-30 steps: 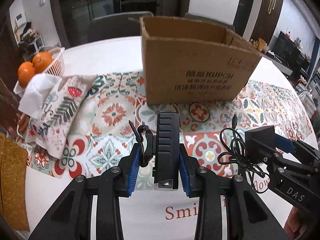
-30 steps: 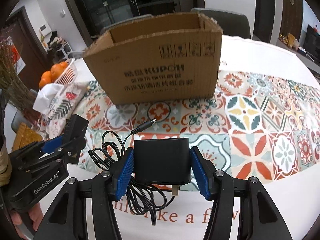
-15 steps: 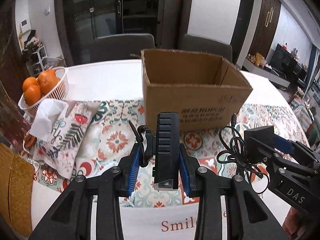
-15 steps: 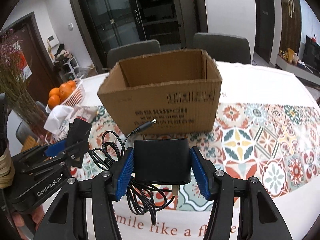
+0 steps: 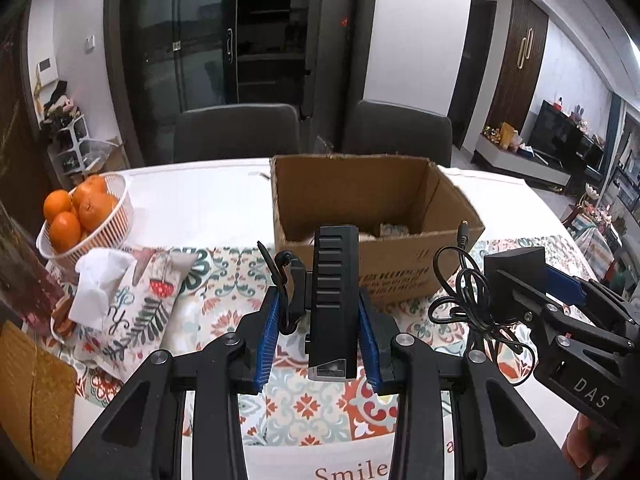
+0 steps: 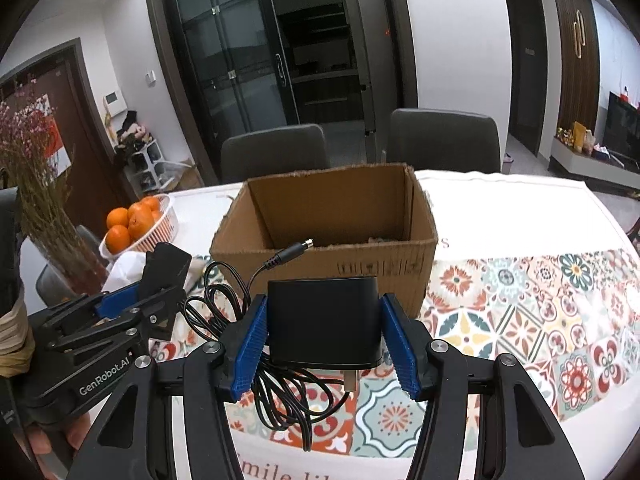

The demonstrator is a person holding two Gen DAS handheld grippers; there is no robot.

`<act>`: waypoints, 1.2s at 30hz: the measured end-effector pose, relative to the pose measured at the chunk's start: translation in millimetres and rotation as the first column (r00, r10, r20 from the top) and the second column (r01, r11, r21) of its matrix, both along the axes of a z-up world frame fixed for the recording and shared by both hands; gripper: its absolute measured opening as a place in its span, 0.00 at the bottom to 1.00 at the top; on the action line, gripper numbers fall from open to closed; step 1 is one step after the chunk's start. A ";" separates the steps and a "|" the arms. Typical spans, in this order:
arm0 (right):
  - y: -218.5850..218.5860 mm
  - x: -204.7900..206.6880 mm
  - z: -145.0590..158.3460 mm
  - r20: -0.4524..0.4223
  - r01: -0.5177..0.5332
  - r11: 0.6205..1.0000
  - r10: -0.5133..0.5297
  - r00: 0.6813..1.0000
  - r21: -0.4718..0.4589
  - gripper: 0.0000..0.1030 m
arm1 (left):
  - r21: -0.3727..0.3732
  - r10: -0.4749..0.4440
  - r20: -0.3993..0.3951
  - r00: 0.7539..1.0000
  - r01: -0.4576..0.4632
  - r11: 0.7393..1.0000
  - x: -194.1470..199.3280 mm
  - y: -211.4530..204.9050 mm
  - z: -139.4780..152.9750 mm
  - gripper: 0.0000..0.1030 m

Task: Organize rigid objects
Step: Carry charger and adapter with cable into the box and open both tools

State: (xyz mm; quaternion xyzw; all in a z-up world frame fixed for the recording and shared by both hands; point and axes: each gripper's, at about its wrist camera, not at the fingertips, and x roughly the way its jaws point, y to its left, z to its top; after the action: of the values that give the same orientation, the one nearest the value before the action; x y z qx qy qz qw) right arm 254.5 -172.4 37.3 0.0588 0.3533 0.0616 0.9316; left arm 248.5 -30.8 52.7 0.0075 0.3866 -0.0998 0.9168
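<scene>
My left gripper [image 5: 318,332] is shut on a long black ribbed device [image 5: 334,296] with a strap loop, held above the patterned cloth. My right gripper [image 6: 324,340] is shut on a black power adapter [image 6: 324,320]; its cable [image 6: 280,380] dangles below in a tangle. Both are raised in front of the open cardboard box [image 5: 400,268], which also shows in the right wrist view [image 6: 360,264]. Some items lie on the box floor. The right gripper shows at the right of the left wrist view [image 5: 516,280]; the left gripper shows at the left of the right wrist view [image 6: 160,280].
A white basket of oranges [image 5: 80,212] and a floral tissue pouch [image 5: 132,300] sit left of the box. A vase of dried flowers [image 6: 36,200] stands far left. Two grey chairs [image 5: 236,132] are behind the table.
Both grippers have risen with their objects, so the box's inside now shows from above. The grips have not changed.
</scene>
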 end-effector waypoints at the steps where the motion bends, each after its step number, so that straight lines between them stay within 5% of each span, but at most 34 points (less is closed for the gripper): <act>1: -0.6 0.9 2.0 0.005 0.001 1.000 -0.001 1.000 -0.001 0.55 | 0.003 -0.002 0.005 1.000 0.002 1.000 1.2 -1.4 2.3 0.35; 23: -10.6 48.7 39.6 0.096 0.003 1.000 -0.003 0.995 -0.005 0.55 | -0.015 -0.040 0.009 0.999 0.041 0.999 63.6 -21.1 38.8 0.35; 36: -19.4 100.2 34.2 0.049 0.004 1.000 -0.005 0.999 0.021 0.55 | -0.014 -0.031 -0.038 0.999 0.031 0.999 117.1 -30.3 31.6 0.35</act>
State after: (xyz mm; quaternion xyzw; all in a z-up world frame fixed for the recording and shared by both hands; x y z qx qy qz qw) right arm 354.7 -191.8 71.5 0.0677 0.3293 0.0648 0.9396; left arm 365.6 -61.1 84.4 0.0053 0.4033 -0.1167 0.9076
